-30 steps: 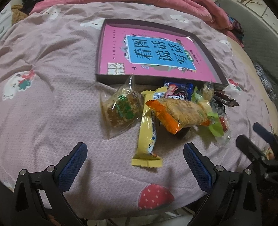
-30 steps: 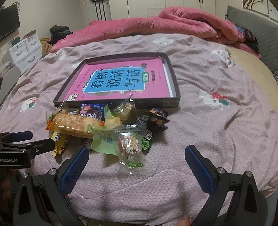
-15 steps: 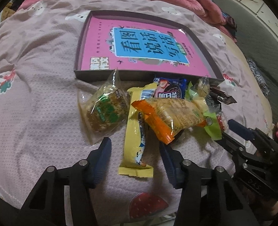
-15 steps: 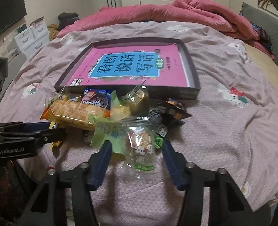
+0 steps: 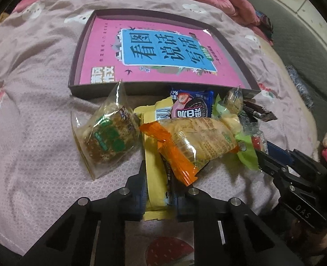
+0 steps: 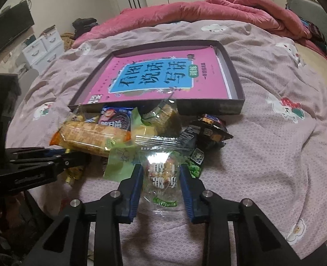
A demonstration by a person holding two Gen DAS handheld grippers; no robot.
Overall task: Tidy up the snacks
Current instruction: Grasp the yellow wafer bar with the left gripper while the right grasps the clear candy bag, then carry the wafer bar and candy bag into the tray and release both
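A pile of snack packets lies on the bed in front of a dark shallow box (image 5: 73,84) that holds a pink book (image 5: 159,51). My left gripper (image 5: 157,175) is shut on the long yellow packet (image 5: 155,177), beside an orange-ended biscuit pack (image 5: 194,144) and a clear green-label packet (image 5: 107,137). My right gripper (image 6: 162,177) is closed around a clear packet with a green strip (image 6: 162,184). The box also shows in the right wrist view (image 6: 234,66), with the orange pack (image 6: 90,137) and a black packet (image 6: 209,130).
A blue cookie packet (image 5: 190,106) and green packets (image 6: 123,161) lie in the pile. A pink duvet (image 6: 229,6) is bunched at the far side of the bed. White drawers (image 6: 43,46) stand to the left. The right gripper shows in the left wrist view (image 5: 291,177).
Both grippers moved forward into the pile and closed, the left on the yellow packet, the right on the clear packet.
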